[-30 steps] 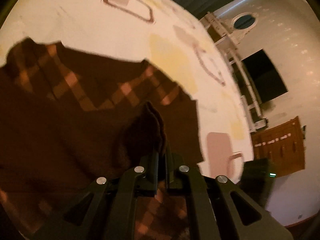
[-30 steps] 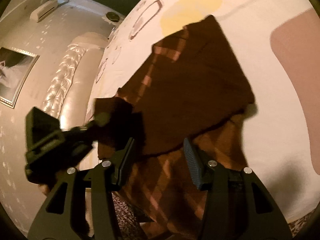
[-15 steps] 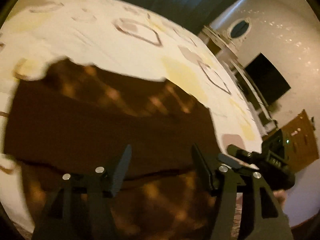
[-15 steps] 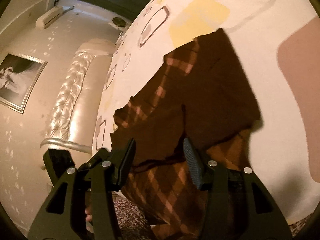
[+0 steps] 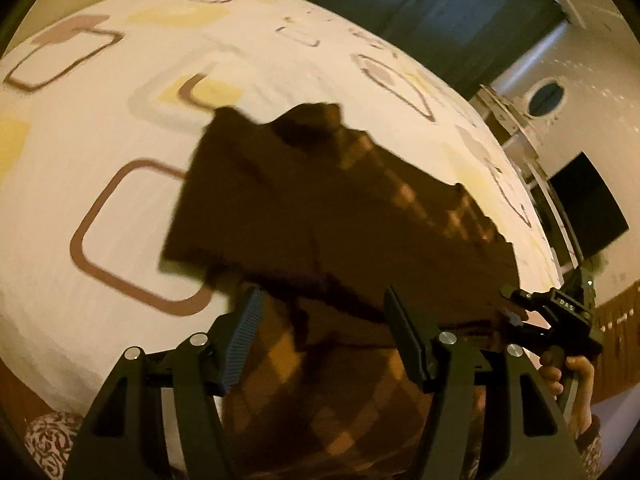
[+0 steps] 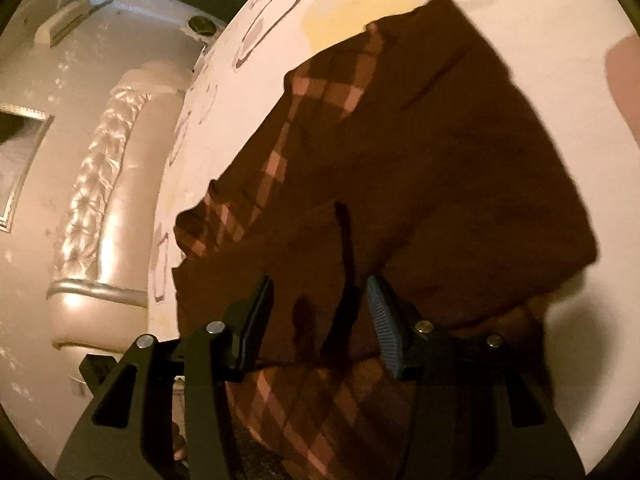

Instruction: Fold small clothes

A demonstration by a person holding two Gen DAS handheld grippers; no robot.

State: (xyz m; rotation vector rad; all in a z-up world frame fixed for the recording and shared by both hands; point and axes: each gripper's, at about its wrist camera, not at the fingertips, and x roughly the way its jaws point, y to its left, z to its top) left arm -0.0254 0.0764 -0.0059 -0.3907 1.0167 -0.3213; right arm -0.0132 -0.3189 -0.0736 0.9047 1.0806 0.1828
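Observation:
A brown sweater with an argyle check lies on the white patterned bedsheet, its plain brown sleeves folded across the chest. My left gripper hovers open over the near hem, with nothing pinched between its fingers. At the right edge of the left wrist view a hand holds my right gripper at the sweater's side. In the right wrist view the right gripper hangs over the folded sweater. Its jaws are closing, the folded cloth lies under the gap, and the pads are not pressing on it.
A padded headboard runs along the left in the right wrist view. Dark curtains, a black screen and a wooden cabinet stand beyond the bed. Bare sheet surrounds the sweater.
My left gripper let go of the brown sleeve, opened and drew back towards the hem. The sleeve now lies flat on the sweater. My right gripper came closer to the cloth and narrowed slightly.

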